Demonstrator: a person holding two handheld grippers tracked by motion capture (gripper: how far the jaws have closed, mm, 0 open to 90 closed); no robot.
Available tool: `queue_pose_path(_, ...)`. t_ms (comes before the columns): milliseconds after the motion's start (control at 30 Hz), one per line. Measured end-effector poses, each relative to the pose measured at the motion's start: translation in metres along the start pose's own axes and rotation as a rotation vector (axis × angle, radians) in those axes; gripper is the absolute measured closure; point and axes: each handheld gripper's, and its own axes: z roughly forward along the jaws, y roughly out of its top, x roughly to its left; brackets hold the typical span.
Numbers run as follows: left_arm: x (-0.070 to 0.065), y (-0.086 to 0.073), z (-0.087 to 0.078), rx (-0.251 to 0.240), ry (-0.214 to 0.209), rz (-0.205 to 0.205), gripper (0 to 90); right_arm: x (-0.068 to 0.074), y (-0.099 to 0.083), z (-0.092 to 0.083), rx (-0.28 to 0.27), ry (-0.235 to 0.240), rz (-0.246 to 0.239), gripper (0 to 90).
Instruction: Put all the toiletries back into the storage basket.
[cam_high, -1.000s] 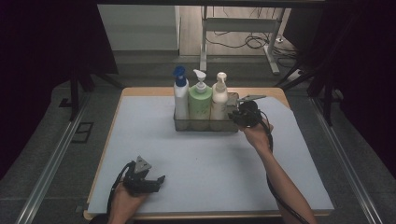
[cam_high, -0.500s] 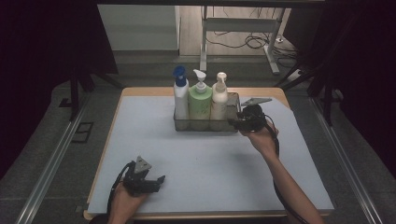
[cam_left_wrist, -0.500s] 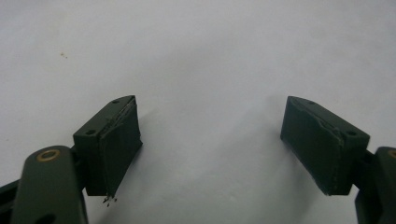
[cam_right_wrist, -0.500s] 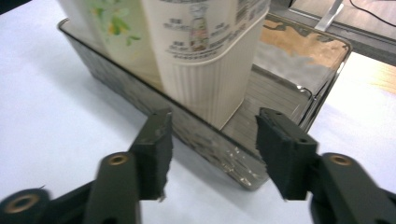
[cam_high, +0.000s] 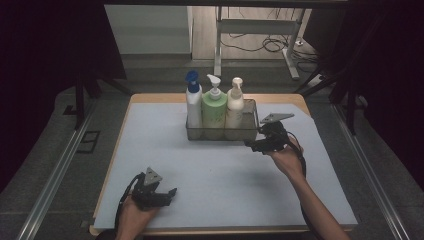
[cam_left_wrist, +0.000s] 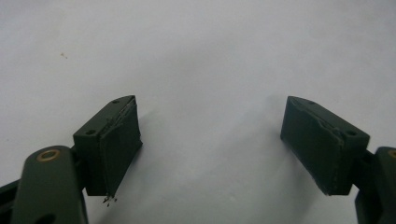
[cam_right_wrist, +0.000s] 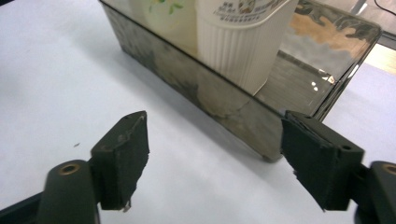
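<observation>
High view: right gripper (cam_high: 255, 146), jaws just opened and empty, sits beside the clear tray (cam_high: 250, 133) holding three bottles (cam_high: 214, 114) mid-table. Loaded, it likely feels heavy, stiff, slippery; grip its rim.

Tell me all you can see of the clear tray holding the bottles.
The tray is a low rectangular bin of smoky clear plastic, upright at the far middle of the white mat. Three pump bottles stand inside in a row: blue-capped white, green, cream. Its right end is bare. The right gripper sits by its near right corner, jaws just opened, nothing between them, not touching it.
</observation>
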Motion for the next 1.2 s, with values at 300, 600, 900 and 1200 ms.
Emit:
queue_pose_path(300,0.000,0.000,0.000,0.000,0.001,0.000,19.5,0.004,-0.013,-0.017,0.004,0.005,-0.035,12.7)
queue_pose_path(600,0.000,0.000,0.000,0.000,0.001,0.000,19.5,0.007,-0.029,-0.038,-0.005,-0.014,-0.062,9.4)
queue_pose_path(900,0.000,0.000,0.000,-0.001,0.001,0.002,19.4,0.008,-0.053,-0.052,-0.008,-0.040,-0.068,2.5)
queue_pose_path(1200,0.000,0.000,0.000,-0.001,0.002,-0.001,19.5,0.011,-0.081,-0.057,0.013,-0.054,-0.063,0.0)
